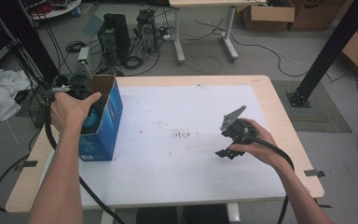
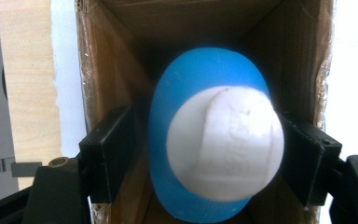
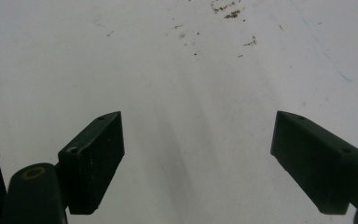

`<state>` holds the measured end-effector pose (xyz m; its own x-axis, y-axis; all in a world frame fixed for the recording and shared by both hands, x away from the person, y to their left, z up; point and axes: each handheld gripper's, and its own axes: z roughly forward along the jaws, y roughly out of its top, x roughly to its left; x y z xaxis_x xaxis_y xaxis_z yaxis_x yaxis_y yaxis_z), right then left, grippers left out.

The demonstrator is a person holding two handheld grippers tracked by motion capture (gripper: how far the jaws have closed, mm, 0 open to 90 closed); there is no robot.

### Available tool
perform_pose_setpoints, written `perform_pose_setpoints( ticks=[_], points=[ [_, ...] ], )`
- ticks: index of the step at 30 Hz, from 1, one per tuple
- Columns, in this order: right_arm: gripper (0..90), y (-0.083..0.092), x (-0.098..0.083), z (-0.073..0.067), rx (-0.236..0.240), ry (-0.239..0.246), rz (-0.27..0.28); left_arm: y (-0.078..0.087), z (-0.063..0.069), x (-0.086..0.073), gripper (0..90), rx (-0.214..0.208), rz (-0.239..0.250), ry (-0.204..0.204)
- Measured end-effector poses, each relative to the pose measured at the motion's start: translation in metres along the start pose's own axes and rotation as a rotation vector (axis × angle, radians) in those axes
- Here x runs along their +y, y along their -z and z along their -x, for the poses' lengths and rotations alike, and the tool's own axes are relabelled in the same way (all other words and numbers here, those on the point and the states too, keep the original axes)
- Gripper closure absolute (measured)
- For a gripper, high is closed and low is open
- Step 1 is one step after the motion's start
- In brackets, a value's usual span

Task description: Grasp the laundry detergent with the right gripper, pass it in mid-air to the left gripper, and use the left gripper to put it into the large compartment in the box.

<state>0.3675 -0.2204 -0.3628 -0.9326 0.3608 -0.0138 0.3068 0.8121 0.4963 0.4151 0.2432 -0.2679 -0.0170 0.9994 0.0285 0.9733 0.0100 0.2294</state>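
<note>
- The blue box (image 1: 103, 120) stands upright with its top open near the left edge of the counter (image 1: 261, 100). A blue bottle (image 2: 191, 84) with a white cap (image 2: 224, 142) sits inside it, cap toward the opening.
- The left gripper (image 2: 205, 154) hangs right over the box's mouth, held by the left hand (image 1: 72, 109). Its jaws are spread at either side of the cap; the left one stands clear, while the right one sits at the cap's edge and does not seem to press.
- As I read it, the step in hand is letting the bottle go inside the box.
- The next move calls for a straight lift out of the box, with the jaws kept off the cardboard walls.
- The right gripper (image 1: 233, 135) hovers well right of the box, over the white sheet (image 3: 177, 70). Its jaws gape wide with nothing between them, idle.
</note>
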Motion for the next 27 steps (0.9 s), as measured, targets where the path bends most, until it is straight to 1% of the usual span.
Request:
perform_pose_setpoints(
  ticks=[6,13,16,19,23,27],
  points=[
    [17.2,0.000,0.000,0.000,0.001,0.001,-0.002,0.004,0.002,0.001,23.6,0.016,-0.002,-0.010],
    [17.2,-0.001,0.000,0.000,0.002,-0.001,-0.004,0.010,0.003,0.002,19.4,0.018,0.014,-0.013],
    [17.3,-0.001,0.000,0.000,0.003,-0.001,-0.006,0.013,0.004,0.003,18.0,0.013,0.014,-0.024],
    [17.3,0.000,0.001,0.000,0.002,-0.003,-0.006,0.017,0.004,0.004,18.0,0.010,0.022,-0.026],
    [17.2,0.000,0.001,0.001,0.000,-0.003,-0.006,0.024,0.004,0.005,17.9,0.016,0.026,-0.034],
    [17.2,0.000,0.000,0.001,0.003,-0.003,-0.012,0.033,0.005,0.007,17.9,0.014,0.032,-0.052]
  ],
)
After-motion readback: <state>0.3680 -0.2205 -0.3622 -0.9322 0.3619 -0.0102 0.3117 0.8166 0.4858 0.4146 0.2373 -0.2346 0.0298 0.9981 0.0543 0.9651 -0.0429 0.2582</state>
